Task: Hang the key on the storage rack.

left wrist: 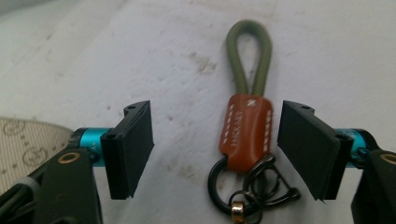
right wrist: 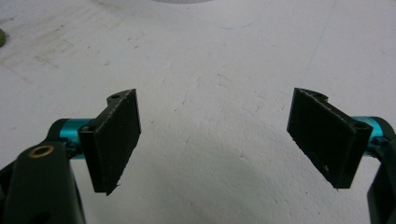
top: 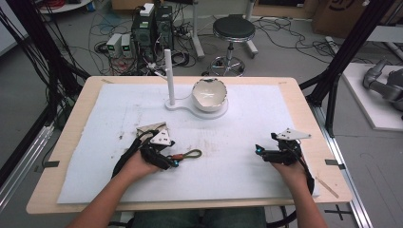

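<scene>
Two tongs rest low over your white, stained, fuzzy surface (top: 237, 142). Your left tongs (left wrist: 215, 140) gape wide around the keychain (left wrist: 245, 126), an olive cord loop with a stitched brown leather tab and black metal rings, gripping nothing. Your right tongs (right wrist: 215, 140) also gape, empty.

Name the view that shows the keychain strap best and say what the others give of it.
The left gripper view: the keychain strap lies close between the open left tongs, its green loop, brown leather tab and black rings all clear. The high view shows it small on the white mat. The right gripper view gives just a green speck at its left edge.
</scene>
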`<state>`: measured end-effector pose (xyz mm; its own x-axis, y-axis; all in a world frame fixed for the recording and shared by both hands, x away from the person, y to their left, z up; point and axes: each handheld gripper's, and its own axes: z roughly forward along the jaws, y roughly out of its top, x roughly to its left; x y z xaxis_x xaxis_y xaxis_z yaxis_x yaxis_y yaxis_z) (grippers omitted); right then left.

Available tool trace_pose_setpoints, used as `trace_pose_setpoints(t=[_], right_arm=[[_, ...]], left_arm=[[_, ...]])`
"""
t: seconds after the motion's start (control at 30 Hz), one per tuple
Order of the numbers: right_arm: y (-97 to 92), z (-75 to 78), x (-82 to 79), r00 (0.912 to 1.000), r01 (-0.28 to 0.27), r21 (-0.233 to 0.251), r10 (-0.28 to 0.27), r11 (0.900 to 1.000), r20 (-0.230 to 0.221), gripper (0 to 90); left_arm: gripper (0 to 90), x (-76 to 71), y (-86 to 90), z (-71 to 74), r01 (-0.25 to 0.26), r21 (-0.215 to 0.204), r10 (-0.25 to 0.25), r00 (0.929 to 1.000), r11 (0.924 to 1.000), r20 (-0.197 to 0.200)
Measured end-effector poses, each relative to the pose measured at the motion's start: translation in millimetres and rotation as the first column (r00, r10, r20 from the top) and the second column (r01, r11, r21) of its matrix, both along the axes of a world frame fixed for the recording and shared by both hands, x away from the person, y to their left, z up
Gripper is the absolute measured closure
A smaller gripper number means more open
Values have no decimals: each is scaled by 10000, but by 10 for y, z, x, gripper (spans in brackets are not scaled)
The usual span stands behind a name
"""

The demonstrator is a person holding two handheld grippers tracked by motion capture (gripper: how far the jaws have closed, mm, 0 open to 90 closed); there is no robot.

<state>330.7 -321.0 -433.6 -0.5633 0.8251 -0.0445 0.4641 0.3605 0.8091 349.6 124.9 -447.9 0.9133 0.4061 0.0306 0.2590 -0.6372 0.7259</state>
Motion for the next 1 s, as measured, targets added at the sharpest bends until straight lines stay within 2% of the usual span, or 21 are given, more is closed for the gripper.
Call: trace_pose_setpoints(t=[0.43,0.63,1.0], right_arm=[[-13,-19,-4,10000,-35,-73,35,10000,-86,176],[53,-28,27,9997,-225,-243,222,9995,-110,177],[107,-35,55,9993,-339,-369,333,9987,-166,176]], left_arm=[[421,0,-6,2,352,-187,-358,9987,9992,-353],[540,-27,-9,17,661,-145,-666,9972,9977,-341],[661,-36,-10,14,979,-219,-985,9946,9950,-320]])
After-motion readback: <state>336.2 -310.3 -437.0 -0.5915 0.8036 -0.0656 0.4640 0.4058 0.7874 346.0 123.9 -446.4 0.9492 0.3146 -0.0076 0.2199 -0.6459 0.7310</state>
